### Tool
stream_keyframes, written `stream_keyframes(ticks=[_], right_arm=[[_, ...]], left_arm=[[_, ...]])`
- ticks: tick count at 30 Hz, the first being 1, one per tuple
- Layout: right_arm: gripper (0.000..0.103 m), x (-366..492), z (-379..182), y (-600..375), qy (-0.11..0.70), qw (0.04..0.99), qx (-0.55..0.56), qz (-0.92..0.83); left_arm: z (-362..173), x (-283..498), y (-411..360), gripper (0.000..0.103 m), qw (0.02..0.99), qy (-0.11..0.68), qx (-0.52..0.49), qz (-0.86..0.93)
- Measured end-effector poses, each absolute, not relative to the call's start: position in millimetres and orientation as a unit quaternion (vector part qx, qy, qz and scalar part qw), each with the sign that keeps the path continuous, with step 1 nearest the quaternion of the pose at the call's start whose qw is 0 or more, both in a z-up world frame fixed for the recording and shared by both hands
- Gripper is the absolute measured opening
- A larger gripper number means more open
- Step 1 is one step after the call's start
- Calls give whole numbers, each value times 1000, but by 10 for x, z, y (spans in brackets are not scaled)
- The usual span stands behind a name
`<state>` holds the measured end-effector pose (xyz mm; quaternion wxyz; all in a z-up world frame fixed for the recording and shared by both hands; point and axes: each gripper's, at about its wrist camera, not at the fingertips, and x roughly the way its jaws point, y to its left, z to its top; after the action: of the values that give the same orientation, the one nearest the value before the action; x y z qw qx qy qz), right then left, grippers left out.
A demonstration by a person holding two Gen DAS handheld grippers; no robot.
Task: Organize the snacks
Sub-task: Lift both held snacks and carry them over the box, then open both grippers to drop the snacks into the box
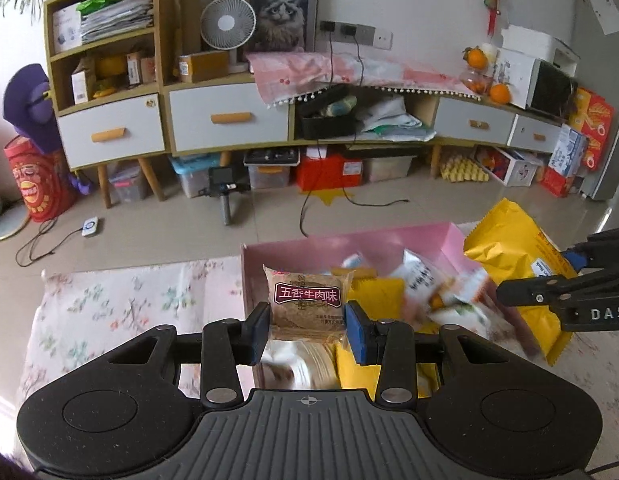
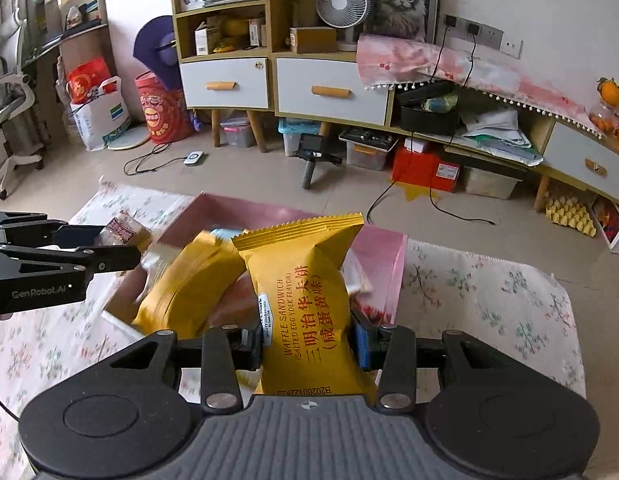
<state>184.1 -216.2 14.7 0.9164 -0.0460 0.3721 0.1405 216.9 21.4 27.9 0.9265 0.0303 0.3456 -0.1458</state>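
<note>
I see glossy film on the yellow waffle sandwich pack and the brown biscuit packet — the pink box looks like satiny card, the floral tablecloth matt cloth.

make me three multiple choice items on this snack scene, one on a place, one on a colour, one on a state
1. Where does the open pink cardboard box sit?
A. on the floral tablecloth
B. on the tiled floor
C. on a shelf

2. What colour is the waffle sandwich packet in the right hand-held gripper?
A. green
B. yellow
C. white

3. What is the state of the left hand-held gripper?
A. open and empty
B. shut on the small brown biscuit packet
C. shut on a yellow packet

Key: 1 A, the floral tablecloth spreads around the box. 2 B, its wrapper is plainly yellow. 3 B, both pads press the small brown biscuit packet at its sides.
</note>
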Motion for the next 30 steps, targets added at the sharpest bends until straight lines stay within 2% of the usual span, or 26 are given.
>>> stream_keyframes(ticks=[16,20,22,23,24,25,30], right_arm=[[20,2492,-102,-2227,397,906,14,142],[27,2548,-142,-2216,401,905,20,143],[34,2536,-145,-2218,396,907,22,143],[35,2524,-143,-2226,394,908,24,143],[36,2521,-141,-2238,393,908,26,142],[39,2503,-136,-2248,393,908,27,140],[52,2411,-83,-2313,386,912,31,133]], left_arm=[[-162,2763,153,39,920,364,41,-138],[-202,2756,204,50,919,366,31,-143],[-176,2734,232,54,920,363,25,-146],[-159,2726,242,58,921,360,23,-149],[-139,2710,248,68,922,356,22,-149],[-120,2689,253,71,924,352,22,-146],[-61,2642,245,74,922,355,20,-155]])
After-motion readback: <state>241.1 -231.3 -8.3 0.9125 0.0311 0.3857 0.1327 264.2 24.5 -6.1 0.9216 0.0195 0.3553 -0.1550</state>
